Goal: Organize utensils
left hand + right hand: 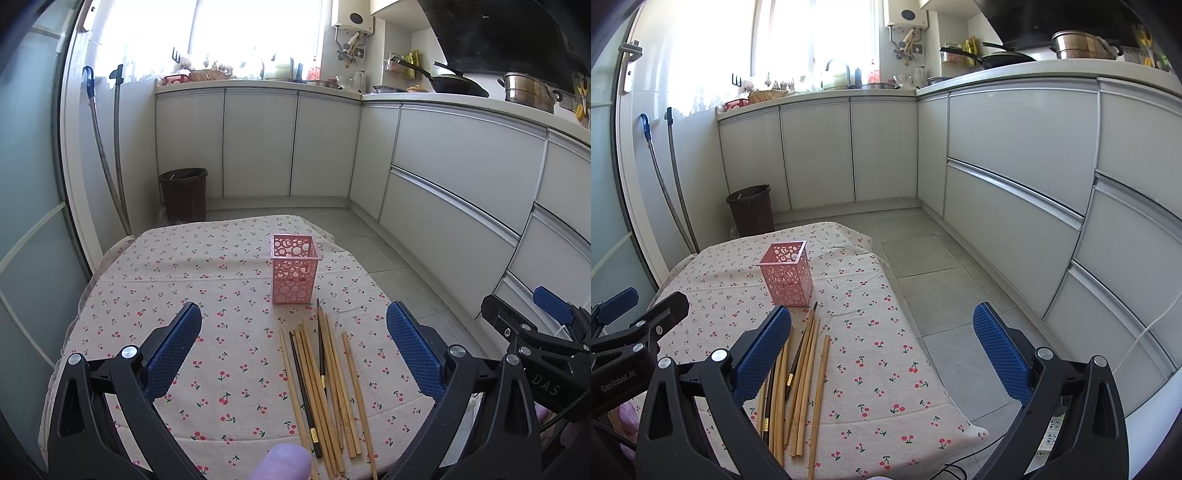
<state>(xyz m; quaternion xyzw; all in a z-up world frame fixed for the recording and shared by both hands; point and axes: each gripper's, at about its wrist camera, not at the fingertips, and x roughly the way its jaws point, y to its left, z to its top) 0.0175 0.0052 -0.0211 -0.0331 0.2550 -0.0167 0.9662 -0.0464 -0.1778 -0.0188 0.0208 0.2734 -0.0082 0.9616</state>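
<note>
A pink perforated square holder (294, 268) stands upright and looks empty on the cherry-print tablecloth (207, 295); it also shows in the right wrist view (786, 274). Several wooden chopsticks and two dark ones (325, 380) lie loose on the cloth just in front of it, also seen in the right wrist view (798, 380). My left gripper (294, 314) is open and empty above the chopsticks. My right gripper (882, 317) is open and empty, over the table's right edge, to the right of the chopsticks.
The small table's right edge (923, 354) drops to a grey tiled floor (942, 280). A dark bin (183, 192) stands behind the table. White cabinets (461, 177) run along the back and right. Two hoses (107, 155) hang at the left wall.
</note>
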